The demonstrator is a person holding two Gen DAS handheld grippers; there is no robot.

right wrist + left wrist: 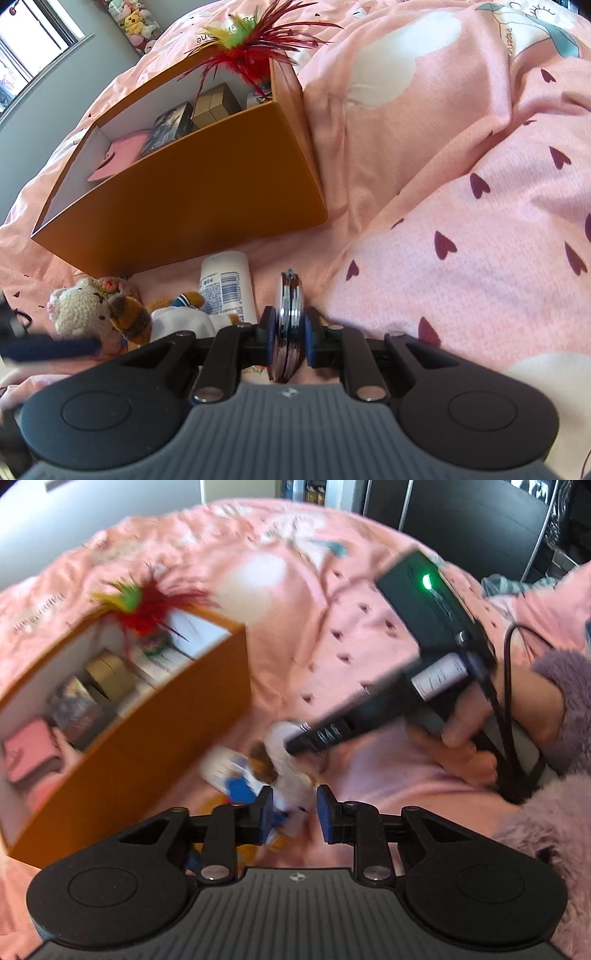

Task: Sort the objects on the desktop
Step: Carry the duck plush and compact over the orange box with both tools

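On the pink bed, the right gripper (290,334) pinches a round chrome compact (290,325) near the orange box (207,206). The left gripper (294,808) fingers stand slightly apart, empty, above a plush toy (291,771); lower squarely before closing.

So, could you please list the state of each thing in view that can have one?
Orange box: open on top, partly filled.
Feather toy: in the box, feathers sticking out above the rim.
Round metal case: closed, on edge, clamped in the right gripper.
Left gripper: open, over the stuffed toy, not gripping it.
White bottle: lying on the bedspread.
Crocheted doll: lying beside the box.
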